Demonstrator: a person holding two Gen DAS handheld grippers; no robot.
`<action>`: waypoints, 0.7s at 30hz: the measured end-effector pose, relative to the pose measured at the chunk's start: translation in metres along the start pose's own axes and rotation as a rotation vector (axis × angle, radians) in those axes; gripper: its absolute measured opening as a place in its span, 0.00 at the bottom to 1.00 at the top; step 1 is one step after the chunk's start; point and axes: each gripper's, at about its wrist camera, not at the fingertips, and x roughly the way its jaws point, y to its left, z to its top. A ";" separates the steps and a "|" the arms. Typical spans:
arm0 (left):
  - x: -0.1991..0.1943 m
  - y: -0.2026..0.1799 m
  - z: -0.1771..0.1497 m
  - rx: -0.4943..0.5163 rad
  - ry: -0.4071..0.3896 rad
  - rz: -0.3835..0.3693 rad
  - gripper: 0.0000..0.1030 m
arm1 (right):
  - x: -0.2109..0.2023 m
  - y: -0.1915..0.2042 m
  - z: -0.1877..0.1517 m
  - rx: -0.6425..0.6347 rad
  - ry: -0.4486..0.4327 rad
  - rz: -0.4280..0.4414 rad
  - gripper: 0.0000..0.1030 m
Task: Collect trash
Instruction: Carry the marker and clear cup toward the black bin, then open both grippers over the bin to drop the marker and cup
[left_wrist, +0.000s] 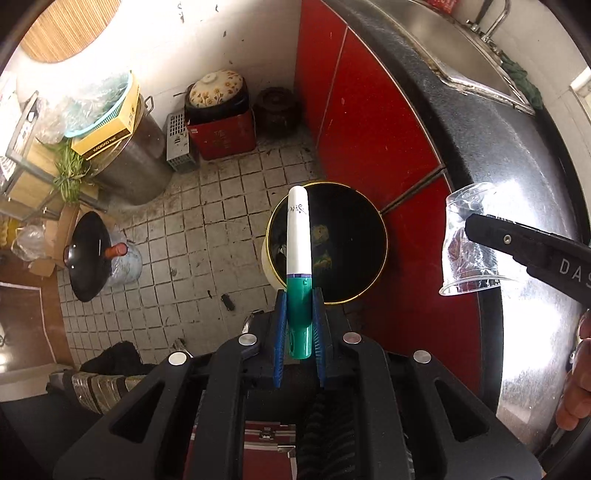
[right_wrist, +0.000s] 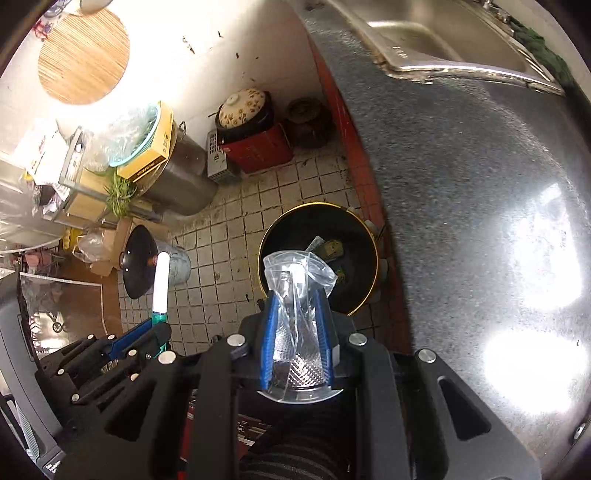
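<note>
Your left gripper clamps the marker, your right gripper squeezes the plastic cup — both above the bin. Some scraps lie inside already; these 2 remain to drop.

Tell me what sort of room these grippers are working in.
Most likely a home kitchen: a stainless steel sink set in a dark speckled countertop over red cabinet doors, with a flower-patterned clay pot and a black wok on the tiled floor.
</note>
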 end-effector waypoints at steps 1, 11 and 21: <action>0.002 -0.001 0.001 -0.001 0.003 -0.006 0.12 | 0.003 0.004 -0.001 -0.006 0.014 -0.002 0.20; 0.022 -0.015 0.009 0.019 0.033 -0.049 0.12 | 0.027 -0.002 0.015 0.005 0.069 -0.019 0.20; 0.012 -0.029 0.023 0.051 0.016 -0.106 0.89 | -0.016 -0.018 0.029 0.055 -0.055 0.109 0.95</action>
